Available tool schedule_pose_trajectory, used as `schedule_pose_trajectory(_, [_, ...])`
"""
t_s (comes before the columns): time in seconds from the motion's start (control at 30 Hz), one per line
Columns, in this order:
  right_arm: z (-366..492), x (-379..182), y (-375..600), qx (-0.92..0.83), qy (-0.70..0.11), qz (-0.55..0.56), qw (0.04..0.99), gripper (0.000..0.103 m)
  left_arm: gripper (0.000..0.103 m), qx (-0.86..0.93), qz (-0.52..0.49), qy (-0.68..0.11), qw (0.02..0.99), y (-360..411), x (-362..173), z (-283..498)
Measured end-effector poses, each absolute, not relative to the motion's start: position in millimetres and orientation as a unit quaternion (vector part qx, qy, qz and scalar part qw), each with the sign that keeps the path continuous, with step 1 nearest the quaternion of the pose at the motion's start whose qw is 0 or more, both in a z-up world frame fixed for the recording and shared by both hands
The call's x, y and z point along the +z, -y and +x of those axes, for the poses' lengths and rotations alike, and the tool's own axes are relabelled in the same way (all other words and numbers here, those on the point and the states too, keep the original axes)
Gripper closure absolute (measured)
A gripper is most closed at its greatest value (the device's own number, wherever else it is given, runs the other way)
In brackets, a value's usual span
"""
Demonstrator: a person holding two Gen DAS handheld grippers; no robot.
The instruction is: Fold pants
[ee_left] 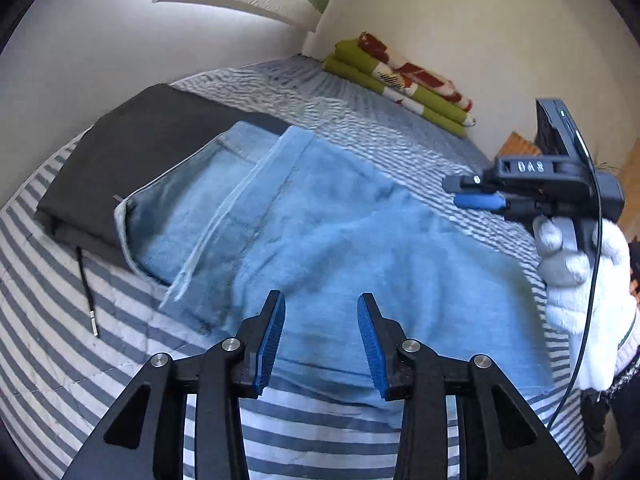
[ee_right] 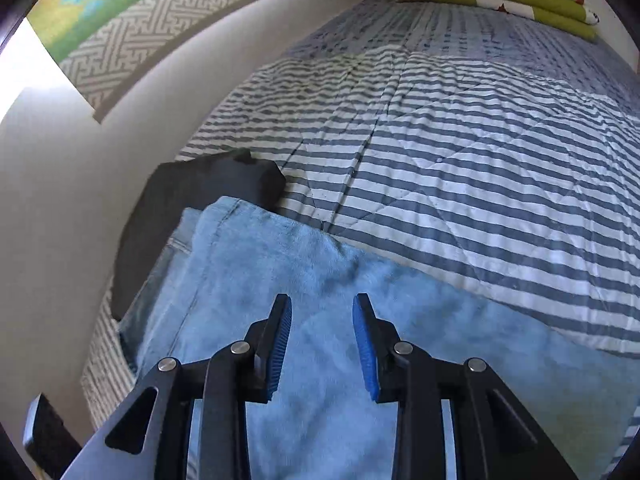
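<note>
While both the left gripper (ee_left: 321, 340) and right gripper (ee_right: 322, 346) hover released, soft light-blue pants (ee_left: 340, 240) lie folded on the striped quilted bedspread (ee_right: 460, 168), their far end overlapping a flat black garment (ee_left: 132, 152).

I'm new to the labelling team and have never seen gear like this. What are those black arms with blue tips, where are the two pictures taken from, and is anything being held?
There is no robot. A person holds a pincer tool in each hand, with a camera above its fingers. One picture looks along the left hand-held gripper, the other along the right hand-held gripper. The left view also shows the right tool from the side, in a white-gloved hand. Light blue pants lie folded on a striped bedspread, partly over a dark folded garment. Folded green blankets sit by the wall. Both tools are open and hold nothing.
</note>
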State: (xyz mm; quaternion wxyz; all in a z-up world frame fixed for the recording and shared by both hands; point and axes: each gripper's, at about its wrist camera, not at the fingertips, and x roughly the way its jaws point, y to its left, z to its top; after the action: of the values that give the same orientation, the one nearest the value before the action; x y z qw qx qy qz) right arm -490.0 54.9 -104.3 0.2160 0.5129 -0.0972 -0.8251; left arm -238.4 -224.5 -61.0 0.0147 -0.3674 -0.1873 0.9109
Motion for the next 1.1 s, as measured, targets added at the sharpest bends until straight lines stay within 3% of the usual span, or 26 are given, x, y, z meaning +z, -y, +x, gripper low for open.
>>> schedule_pose_trajectory(0.13, [-434, -104, -129, -0.83, 0.105, 0.521, 0.167, 0.065, 0.06, 0.901, -0.387, 0.184, 0.069, 186, -64, -257])
schedule_pose_trajectory(0.3, [-354, -148, -197, -0.812, 0.091, 0.566, 0.108, 0.065, 0.06, 0.882, -0.429, 0.161, 0.108, 120, -86, -268])
schedule_pose_trajectory(0.4, [-314, -174, -211, -0.798, 0.079, 0.589, 0.095, 0.065, 0.059, 0.876, -0.462, 0.101, 0.097, 91, -106, -272])
schedule_pose_trajectory(0.5, [-283, -161, -223, -0.812, 0.065, 0.572, 0.096, 0.065, 0.058, 0.888, -0.45, 0.046, 0.086, 74, -108, -269])
schedule_pose_trajectory(0.7, [-244, -115, -274, -0.847, 0.131, 0.509, 0.077, 0.065, 0.055, 0.885, -0.441, 0.078, 0.128, 38, -88, -255])
schedule_pose_trajectory(1.0, [-226, -141, -341, -0.836, 0.248, 0.484, 0.077, 0.064, 0.054, 0.868, -0.46, -0.025, 0.187, -80, -74, -238])
schedule_pose_trajectory(1.1, [-225, -154, -343, -0.834, 0.239, 0.49, 0.084, 0.064, 0.05, 0.865, -0.461, -0.058, 0.189, -101, -63, -226])
